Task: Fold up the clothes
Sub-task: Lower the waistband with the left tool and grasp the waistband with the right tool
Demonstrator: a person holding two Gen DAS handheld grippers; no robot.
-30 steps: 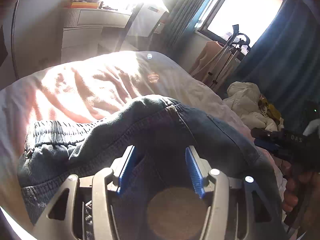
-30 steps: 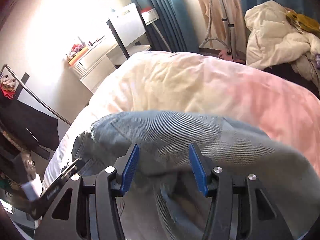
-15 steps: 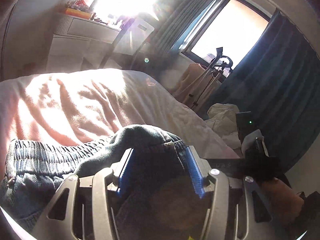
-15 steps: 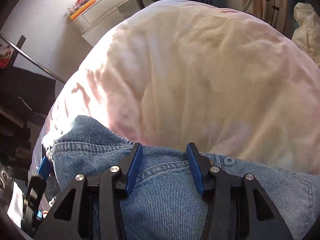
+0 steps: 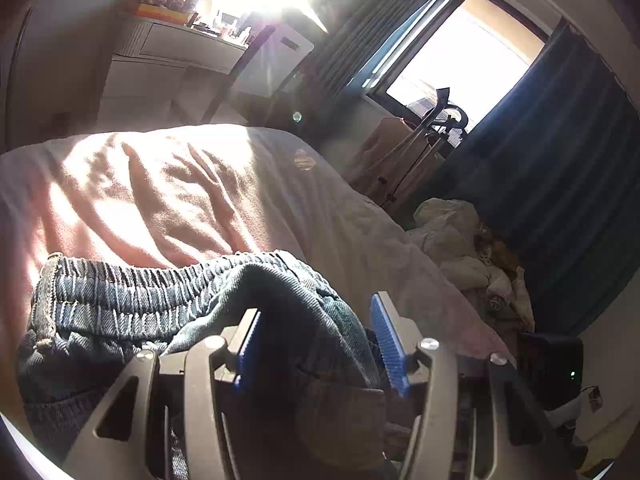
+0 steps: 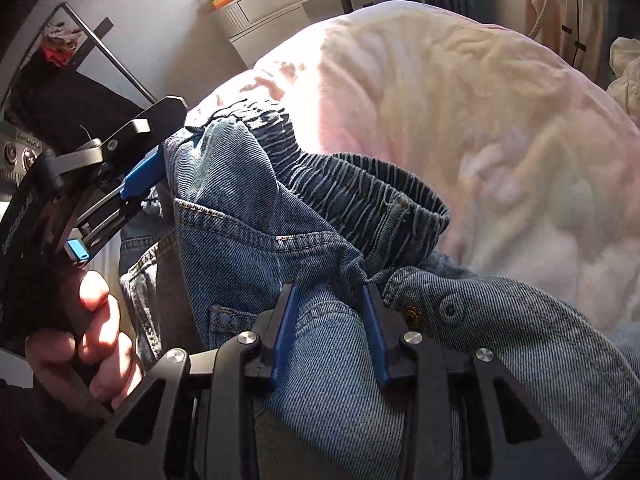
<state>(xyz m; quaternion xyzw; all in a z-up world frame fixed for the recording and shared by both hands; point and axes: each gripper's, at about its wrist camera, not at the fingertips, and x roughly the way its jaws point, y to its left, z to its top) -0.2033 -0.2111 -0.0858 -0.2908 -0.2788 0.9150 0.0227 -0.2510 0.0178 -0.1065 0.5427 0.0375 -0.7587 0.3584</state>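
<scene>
Blue denim jeans [image 6: 248, 240] with an elastic waistband [image 6: 360, 184] lie bunched on a pink-white bed cover [image 6: 460, 92]. My right gripper [image 6: 330, 312] has a fold of denim between its blue pads near the button. My left gripper [image 5: 316, 336] has a raised fold of the jeans [image 5: 288, 304] between its blue pads, just behind the waistband [image 5: 132, 288]. The left gripper also shows in the right wrist view [image 6: 140, 176], at the jeans' left edge, in a hand.
The bed cover [image 5: 160, 192] spreads ahead of both grippers. A white dresser [image 5: 168, 56] stands beyond the bed. A heap of pale clothes [image 5: 460, 236] lies on the floor at the right by dark curtains [image 5: 560, 184] and a stand [image 5: 432, 136].
Both grippers came down toward the bed with the jeans. The denim that filled the views has dropped and folded over, and the waistband now lies on the cover.
</scene>
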